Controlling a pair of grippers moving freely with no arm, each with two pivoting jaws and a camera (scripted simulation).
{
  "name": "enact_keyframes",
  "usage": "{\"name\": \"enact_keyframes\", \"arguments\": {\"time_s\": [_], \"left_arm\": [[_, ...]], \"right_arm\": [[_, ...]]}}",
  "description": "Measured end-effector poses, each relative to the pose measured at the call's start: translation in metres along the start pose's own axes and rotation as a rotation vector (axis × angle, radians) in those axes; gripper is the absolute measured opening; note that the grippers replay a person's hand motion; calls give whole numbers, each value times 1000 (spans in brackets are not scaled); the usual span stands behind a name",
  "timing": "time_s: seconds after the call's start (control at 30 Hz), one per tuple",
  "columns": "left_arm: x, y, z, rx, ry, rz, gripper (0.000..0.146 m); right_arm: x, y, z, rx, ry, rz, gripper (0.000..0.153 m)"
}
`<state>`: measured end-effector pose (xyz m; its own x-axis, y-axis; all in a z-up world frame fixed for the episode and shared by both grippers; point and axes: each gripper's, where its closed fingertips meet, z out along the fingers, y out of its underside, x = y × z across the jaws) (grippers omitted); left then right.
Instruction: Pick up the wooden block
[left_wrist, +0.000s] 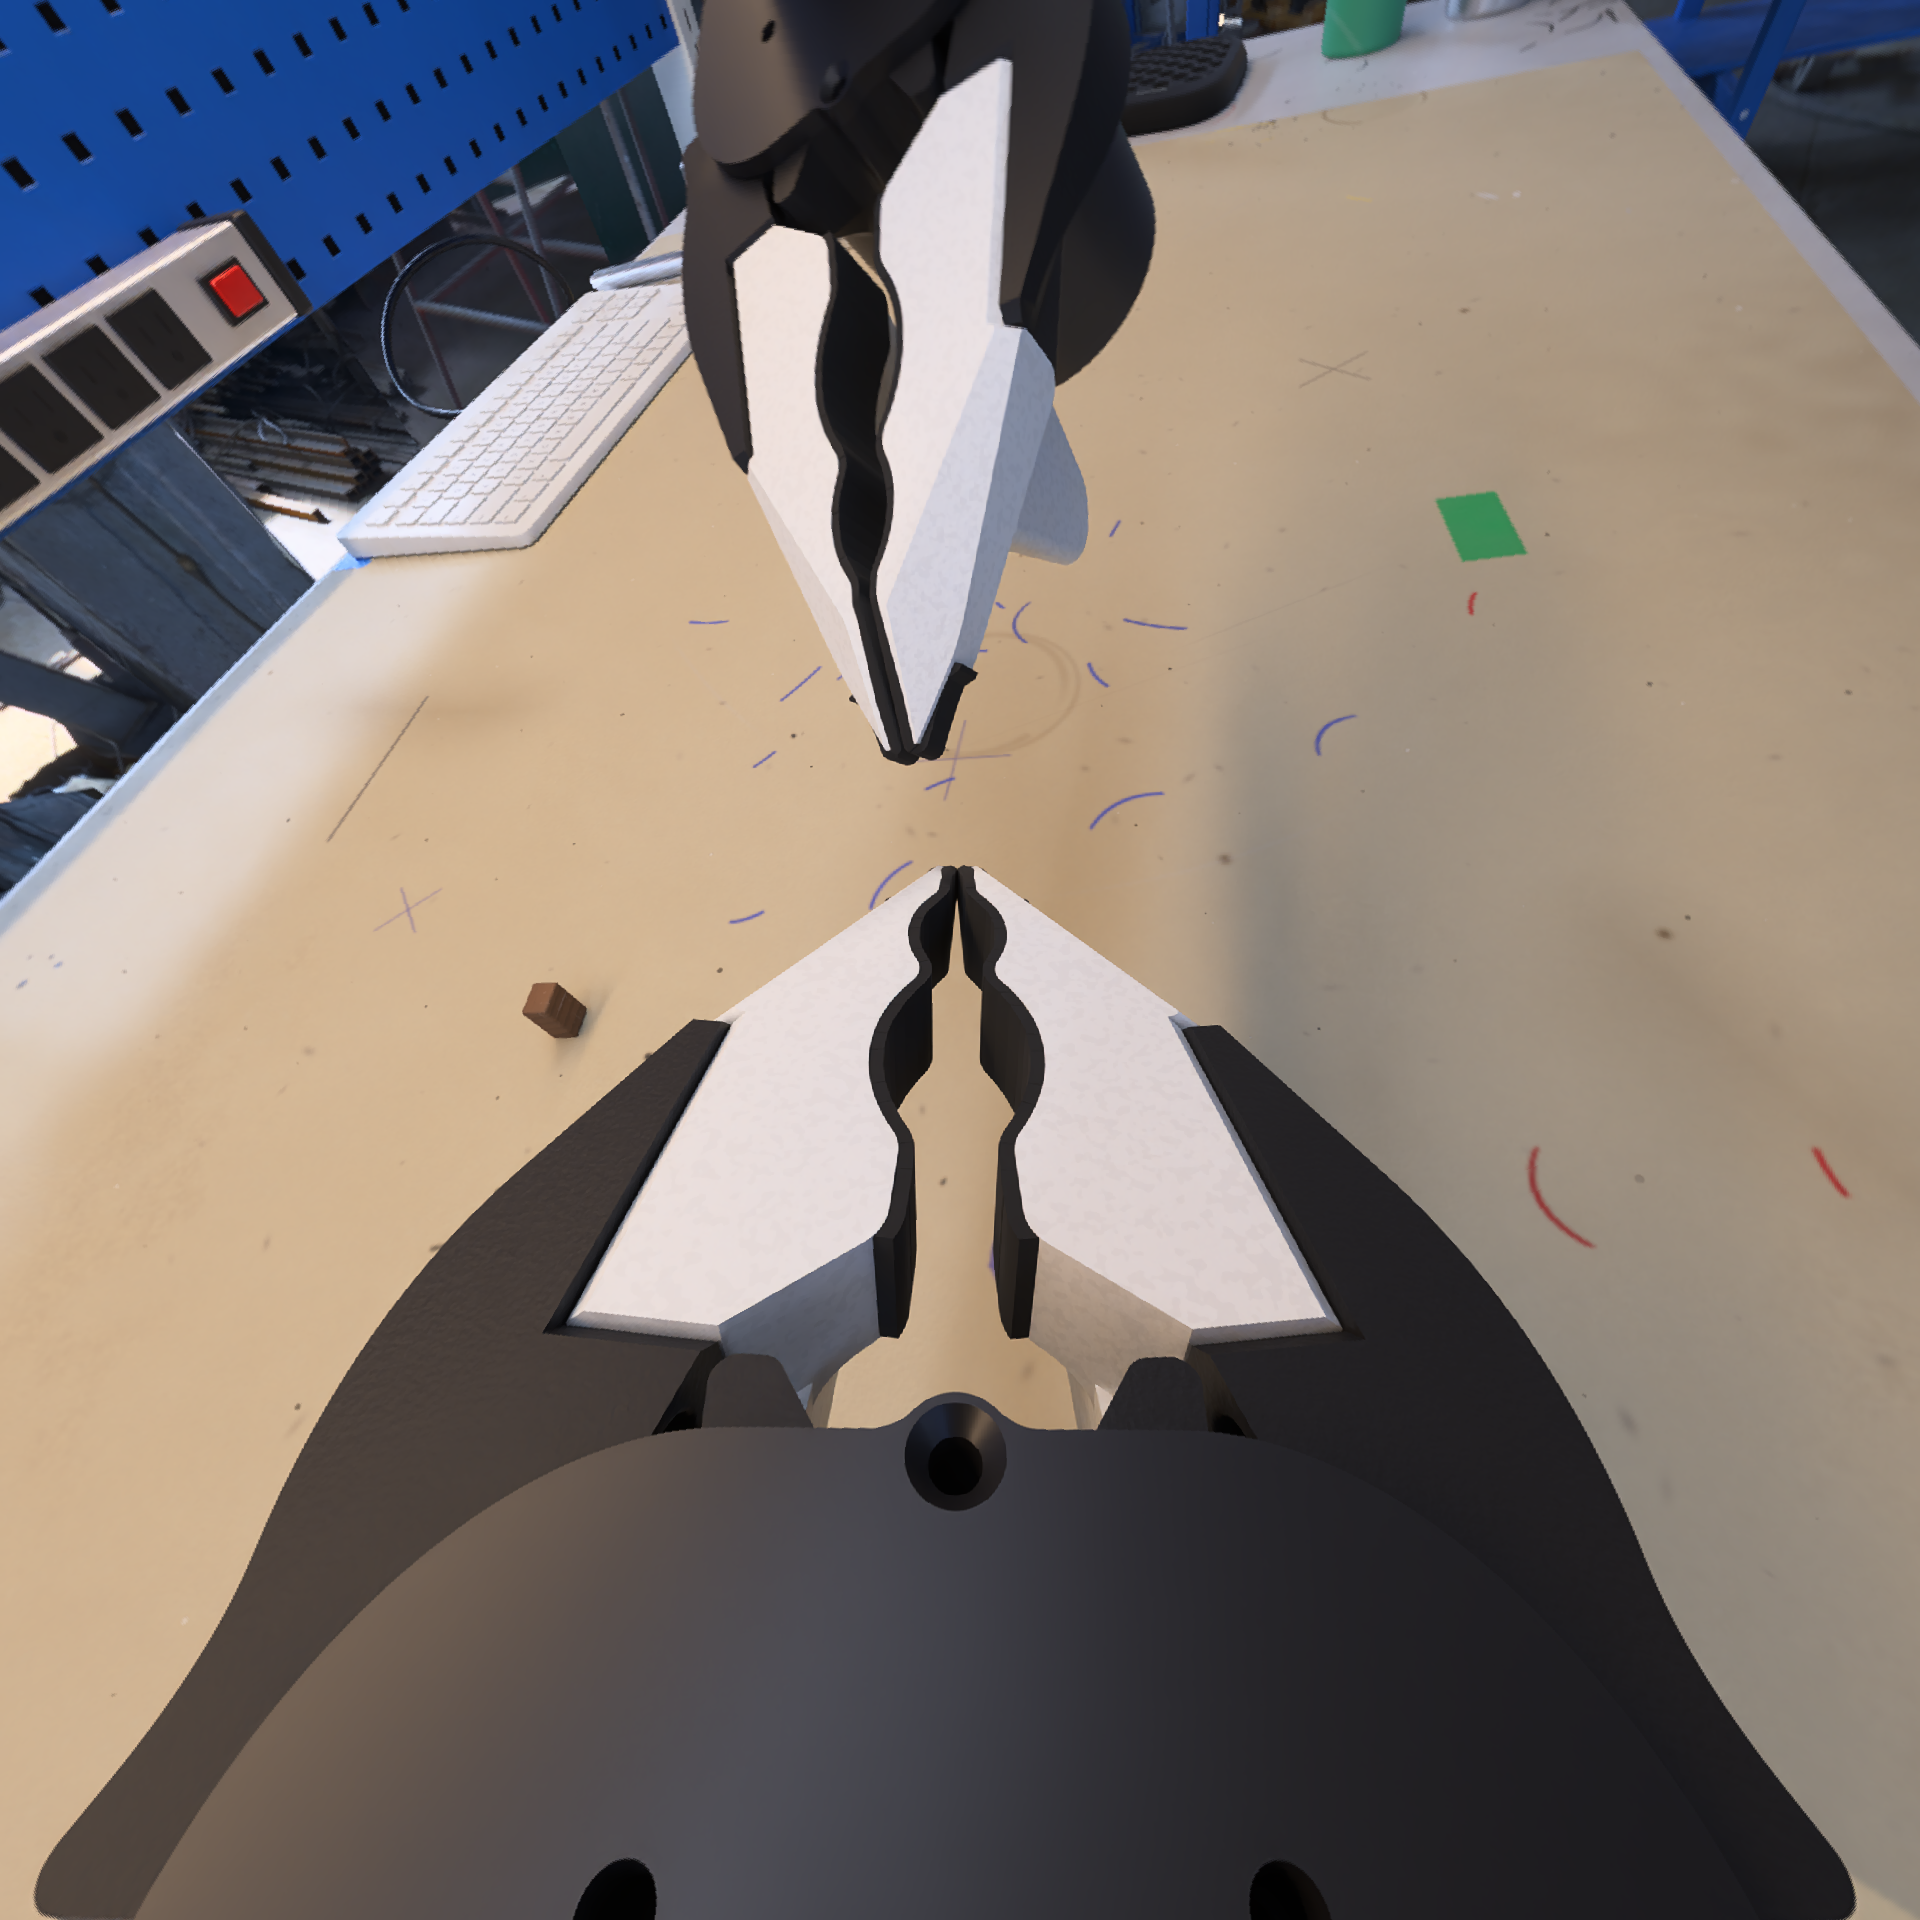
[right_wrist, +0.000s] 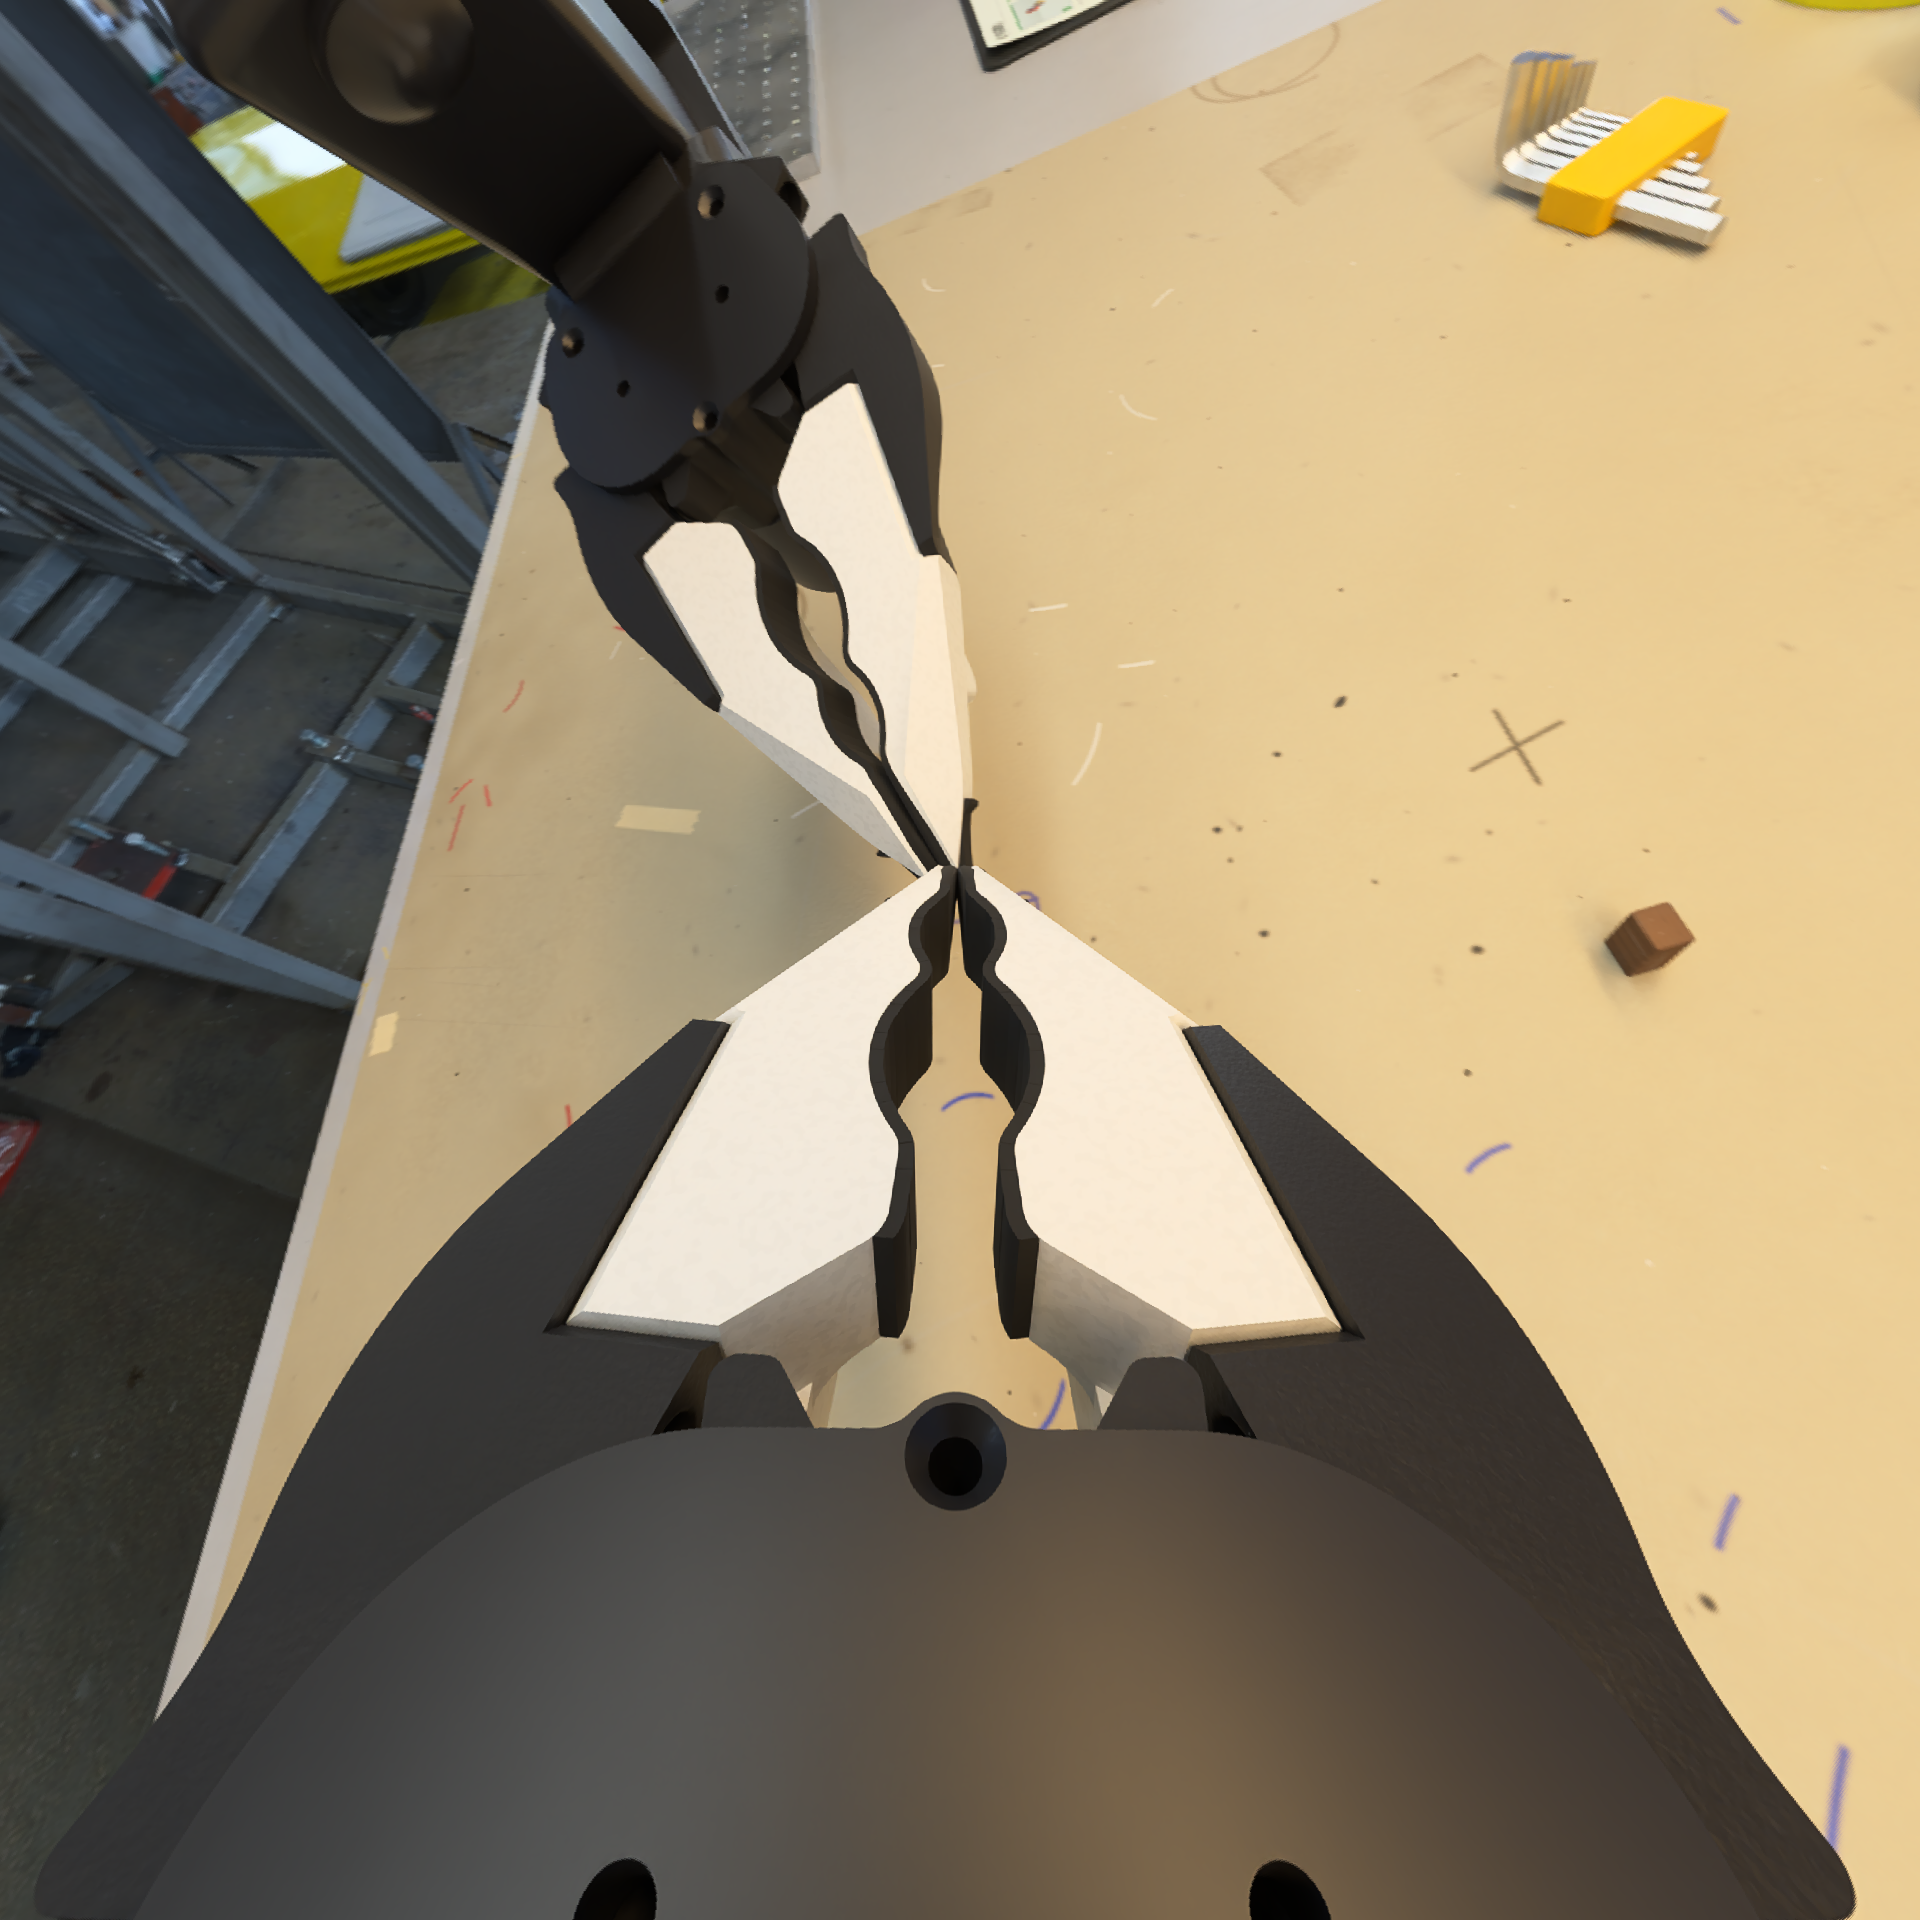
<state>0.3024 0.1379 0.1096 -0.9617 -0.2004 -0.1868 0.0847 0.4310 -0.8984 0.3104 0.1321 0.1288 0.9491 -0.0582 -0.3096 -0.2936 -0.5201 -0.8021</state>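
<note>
A small brown wooden block (left_wrist: 555, 1010) lies on the tan table top, to the left of my left gripper (left_wrist: 956, 875); it also shows in the right wrist view (right_wrist: 1649, 938), to the right of my right gripper (right_wrist: 956, 878). Both grippers are shut and empty, their tips pointing at each other above the table. The right gripper (left_wrist: 906, 750) faces me in the left wrist view, and the left gripper (right_wrist: 948, 854) faces me in the right wrist view. The block is apart from both.
A white keyboard (left_wrist: 530, 426), a power strip (left_wrist: 125, 332) and a blue pegboard (left_wrist: 312, 104) are at the far left. A green patch (left_wrist: 1480, 526) marks the table. A yellow holder of metal keys (right_wrist: 1616, 166) lies far right. The table edge (right_wrist: 416, 831) runs on the left.
</note>
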Motion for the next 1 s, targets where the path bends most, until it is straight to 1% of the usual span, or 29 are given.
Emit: {"name": "enact_keyframes", "arguments": {"time_s": [0.1, 0.2, 0.3, 0.4, 0.53, 0.6, 0.7, 0.8, 0.93, 1.0], "left_arm": [[-7, 2, 0, 11, -17, -31, 0], [-14, 1, -1, 27, -33, -59, 0], [-20, -3, -5, 73, -19, -126, 0], [-26, -1, -10, 92, -11, -205, 0], [-29, 1, -14, 63, -14, -239, 0], [-29, 5, -15, 34, -17, -248, 0], [-33, 10, -21, -7, -53, -242, 0], [-39, 8, -31, 7, -85, -255, 0], [-46, 17, -49, -7, -149, -262, 0], [-50, 24, -59, -11, -180, -278, 0]], "right_arm": [[9, -2, -3, 14, 40, 13, 0], [20, -9, -12, 62, 75, 49, 15], [24, -14, -19, 65, 121, 6, 17], [30, -5, -20, -28, 204, -59, 16], [34, 18, -16, -146, 276, -106, 17], [46, 30, -18, -214, 342, -133, 18], [71, 39, -24, -268, 412, -164, 24], [96, 38, -16, -324, 427, -245, 32], [138, 29, 5, -427, 438, -370, 36], [157, 24, 16, -435, 401, -397, 37]]}}
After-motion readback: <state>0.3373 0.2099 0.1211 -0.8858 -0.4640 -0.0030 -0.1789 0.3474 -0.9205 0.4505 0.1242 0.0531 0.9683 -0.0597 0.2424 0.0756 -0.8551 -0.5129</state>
